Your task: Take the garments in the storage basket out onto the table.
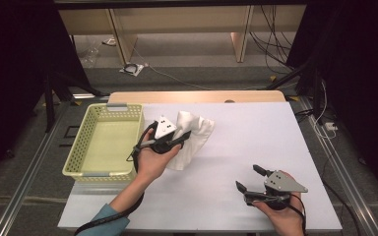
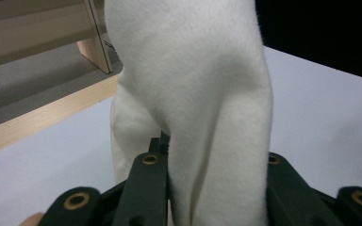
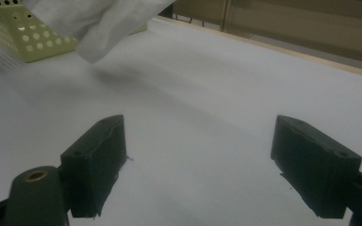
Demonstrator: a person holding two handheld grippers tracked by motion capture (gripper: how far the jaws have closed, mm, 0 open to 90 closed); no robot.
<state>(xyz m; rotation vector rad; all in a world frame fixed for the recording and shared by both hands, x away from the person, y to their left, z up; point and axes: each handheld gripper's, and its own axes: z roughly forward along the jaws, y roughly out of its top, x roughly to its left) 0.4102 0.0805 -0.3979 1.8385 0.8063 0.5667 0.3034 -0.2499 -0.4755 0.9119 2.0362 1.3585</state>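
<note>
A white cloth (image 1: pixel 193 133) hangs bunched above the white table (image 1: pixel 256 137), just right of the basket. My left gripper (image 1: pixel 179 139) is shut on the white cloth; in the left gripper view the cloth (image 2: pixel 202 94) rises in thick folds from between the two black jaws. Its lower end (image 3: pixel 99 23) shows at the top left of the right gripper view, lifted off the table. My right gripper (image 1: pixel 247 178) rests near the table's front right, held by a hand, open with nothing between its jaws.
A pale yellow-green perforated basket (image 1: pixel 86 147) stands at the table's left edge, its corner (image 3: pixel 23 42) also in the right gripper view. Wooden furniture and loose cables lie on the floor beyond the table's far edge.
</note>
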